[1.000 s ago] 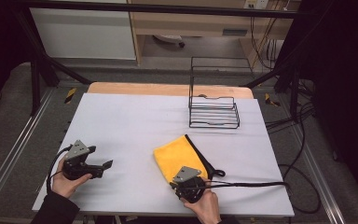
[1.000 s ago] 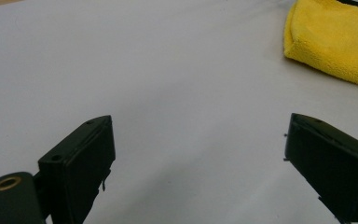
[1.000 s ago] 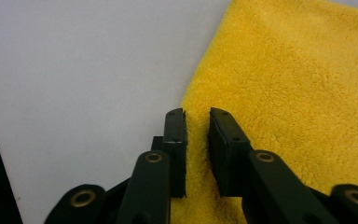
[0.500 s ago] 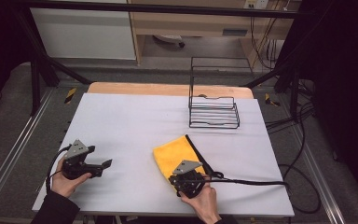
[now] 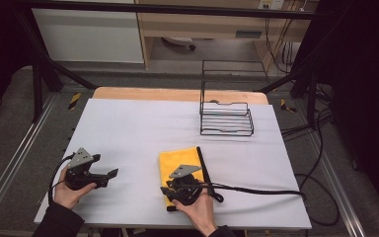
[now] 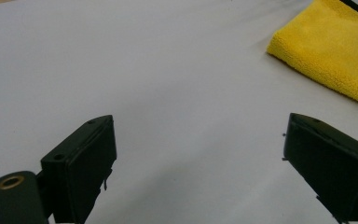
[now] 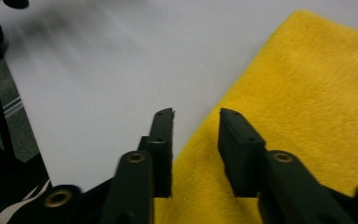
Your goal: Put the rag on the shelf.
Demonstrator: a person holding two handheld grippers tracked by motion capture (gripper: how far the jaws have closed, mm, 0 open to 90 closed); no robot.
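Straddling the near-left edge of the yellow cloth [image 7: 303, 116], the right gripper [image 7: 196, 116] has its jaws narrowed to a slim gap, nothing pinched between them yet; cloth edge runs just under the gap, toward 12 to 1 o'clock in the right gripper view. From above, the right gripper [image 5: 170, 190] sits on the cloth's [image 5: 180, 160] near end, jaws pointing about 9 o'clock. Cloth folded, long axis 12 to 6, near the table's front edge, right of centre. Judgement: right hand is the one placed to take the edge; a short close should do it.

Left gripper [image 6: 200, 158] jaws spread wide, empty, resting over bare white tabletop [image 6: 135, 70]; cloth lies at its 1 o'clock, well apart. From above, the left gripper [image 5: 109, 174] is at the front left.

Wire rack [image 5: 226, 117] stands at the far right. Grey floor and dark frame surround.
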